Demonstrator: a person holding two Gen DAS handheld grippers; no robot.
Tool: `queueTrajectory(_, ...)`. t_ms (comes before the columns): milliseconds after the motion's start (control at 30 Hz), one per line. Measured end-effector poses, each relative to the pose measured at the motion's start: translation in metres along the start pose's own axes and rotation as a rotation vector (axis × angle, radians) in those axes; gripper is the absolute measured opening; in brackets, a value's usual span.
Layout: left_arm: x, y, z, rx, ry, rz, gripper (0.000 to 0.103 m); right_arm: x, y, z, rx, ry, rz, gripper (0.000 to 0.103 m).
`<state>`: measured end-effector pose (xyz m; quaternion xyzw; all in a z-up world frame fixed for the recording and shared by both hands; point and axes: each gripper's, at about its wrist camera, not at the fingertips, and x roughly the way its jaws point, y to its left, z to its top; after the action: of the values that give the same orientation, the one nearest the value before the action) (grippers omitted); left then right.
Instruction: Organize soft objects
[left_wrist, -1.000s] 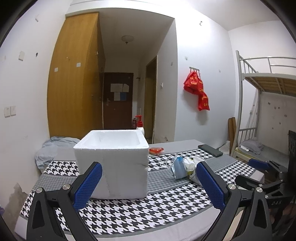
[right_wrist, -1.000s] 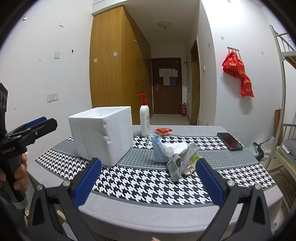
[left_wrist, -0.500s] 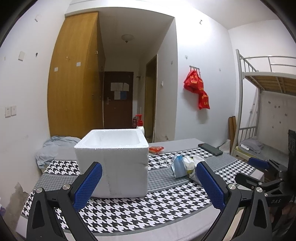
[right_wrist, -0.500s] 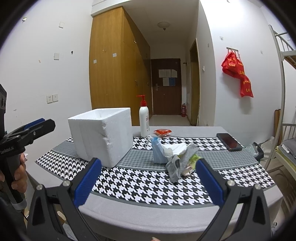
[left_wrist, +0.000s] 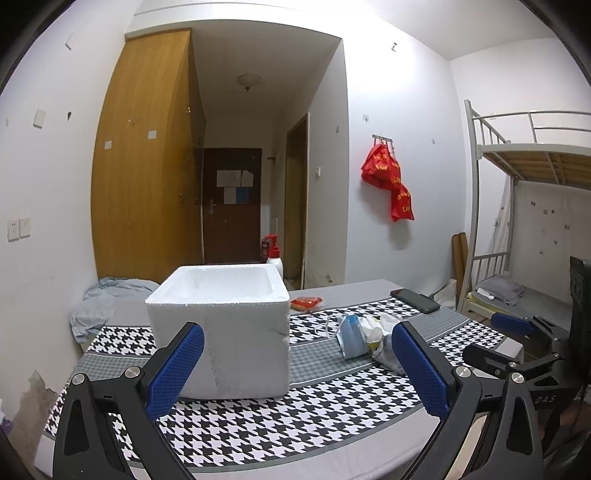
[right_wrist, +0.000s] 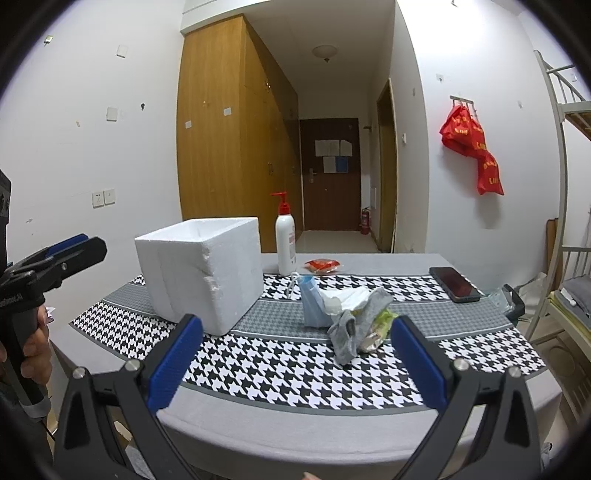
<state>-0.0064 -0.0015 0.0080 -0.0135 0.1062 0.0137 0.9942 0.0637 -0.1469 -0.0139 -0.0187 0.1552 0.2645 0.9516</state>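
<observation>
At the bottom of each wrist view the blue-padded fingers stand wide apart with nothing between them: the left gripper (left_wrist: 297, 363) and the right gripper (right_wrist: 295, 356) are both fully spread and empty, held back from the near edge of the table (right_wrist: 295, 435). In the right wrist view the left gripper also shows at the left edge, held by a hand (right_wrist: 35, 354).

Beyond the fingers lies the houndstooth cloth (right_wrist: 288, 365). On it, right of centre in the right wrist view, sits the pile of soft things: a grey sock (right_wrist: 349, 332) in front, a blue mask (right_wrist: 312, 304) behind it, and white and green pieces bunched between them; what those pieces are is hard to tell. Left of centre stands the white foam box (right_wrist: 201, 273), open at the top. As far as the left wrist view shows into it, the box (left_wrist: 221, 328) looks empty.

Farther back are a pump bottle (right_wrist: 286, 240), a red packet (right_wrist: 322, 264) and a phone (right_wrist: 455, 284).

Judging by this, the sorting has not begun: every soft item remains in the pile, nothing is gripped, and the whole job is left, presumably moving them into the box.
</observation>
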Motion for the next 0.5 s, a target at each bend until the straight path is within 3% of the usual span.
queueTrajectory(500,0.01,0.004,0.008,-0.04,0.009,-0.011,0.102,0.009,-0.006,0.012,0.0,0.023,0.003,0.103)
